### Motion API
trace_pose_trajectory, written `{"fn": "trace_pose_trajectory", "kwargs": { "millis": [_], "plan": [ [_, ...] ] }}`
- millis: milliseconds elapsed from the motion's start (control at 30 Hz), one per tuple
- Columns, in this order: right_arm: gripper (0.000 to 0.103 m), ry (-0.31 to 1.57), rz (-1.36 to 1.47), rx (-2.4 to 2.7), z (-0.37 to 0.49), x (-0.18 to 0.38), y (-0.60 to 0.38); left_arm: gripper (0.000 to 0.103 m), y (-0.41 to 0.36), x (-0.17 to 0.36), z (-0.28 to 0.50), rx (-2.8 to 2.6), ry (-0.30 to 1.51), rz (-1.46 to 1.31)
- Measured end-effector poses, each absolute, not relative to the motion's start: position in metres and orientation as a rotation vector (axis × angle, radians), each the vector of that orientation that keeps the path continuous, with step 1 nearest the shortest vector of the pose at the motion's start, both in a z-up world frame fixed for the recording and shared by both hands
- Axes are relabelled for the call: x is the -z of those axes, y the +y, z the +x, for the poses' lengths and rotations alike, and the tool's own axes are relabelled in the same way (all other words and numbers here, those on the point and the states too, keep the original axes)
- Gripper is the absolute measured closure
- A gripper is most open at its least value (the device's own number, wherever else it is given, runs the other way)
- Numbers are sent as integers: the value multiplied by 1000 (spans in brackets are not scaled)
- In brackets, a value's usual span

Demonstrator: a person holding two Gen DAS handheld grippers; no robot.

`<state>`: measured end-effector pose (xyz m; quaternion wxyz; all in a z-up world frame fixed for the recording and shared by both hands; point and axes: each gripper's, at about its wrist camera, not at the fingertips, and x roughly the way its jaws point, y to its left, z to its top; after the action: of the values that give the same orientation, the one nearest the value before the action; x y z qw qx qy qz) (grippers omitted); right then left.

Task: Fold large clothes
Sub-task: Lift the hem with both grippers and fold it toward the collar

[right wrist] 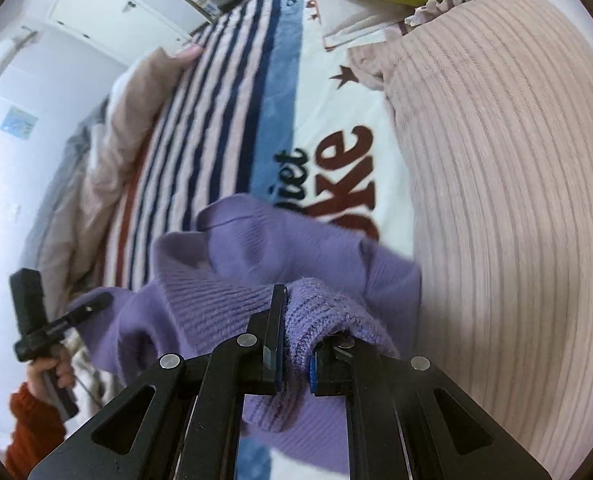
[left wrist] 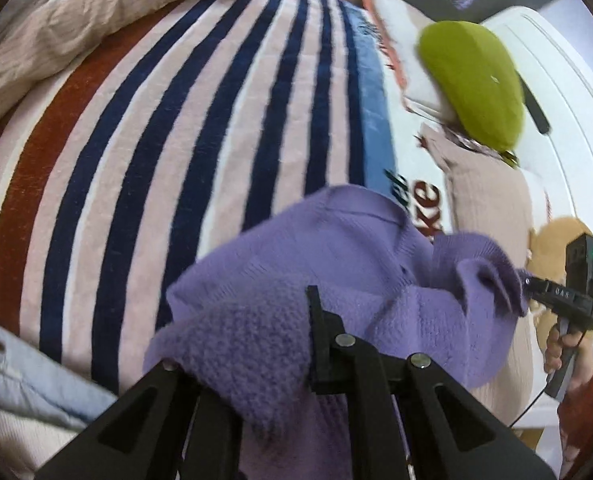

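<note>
The left gripper [left wrist: 280,344] is pinching a thick fold of the purple sweater [left wrist: 336,256], its jaws pressed together on the knit so the edge cannot slip. The right gripper [right wrist: 294,344] is doing the same at the neighbouring edge, the fingers squeezing a bunched ridge of ribbed wool. The garment is hanging slack between the two tools and draping ahead of both, which looks like one side being carried across for a fold. Beyond the fingertips, underneath the sweater, the striped blanket [left wrist: 176,128] is serving as the folding surface. To the outside of the right gripper a ribbed pink cover [right wrist: 516,200] is lying close by, and farther ahead a green cushion [left wrist: 472,80] is sitting well clear.
</note>
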<state>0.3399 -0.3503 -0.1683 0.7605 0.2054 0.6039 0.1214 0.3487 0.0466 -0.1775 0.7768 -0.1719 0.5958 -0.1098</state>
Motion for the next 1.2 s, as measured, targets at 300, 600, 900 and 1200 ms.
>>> {"fn": "trace_pose_trajectory", "kwargs": {
  "millis": [300, 600, 900, 1200],
  "plan": [
    [100, 1328, 414, -205, 384, 198, -352, 88, 68, 206, 392, 200, 1305, -482],
    [45, 1360, 294, -216, 399, 201, -346, 28, 56, 183, 395, 317, 1353, -326],
    [45, 1288, 253, -344, 389, 155, -331, 28, 60, 145, 376, 429, 1292, -305],
    [44, 1363, 350, -404, 327, 172, -300, 28, 44, 179, 305, 337, 1348, -395]
  ]
}}
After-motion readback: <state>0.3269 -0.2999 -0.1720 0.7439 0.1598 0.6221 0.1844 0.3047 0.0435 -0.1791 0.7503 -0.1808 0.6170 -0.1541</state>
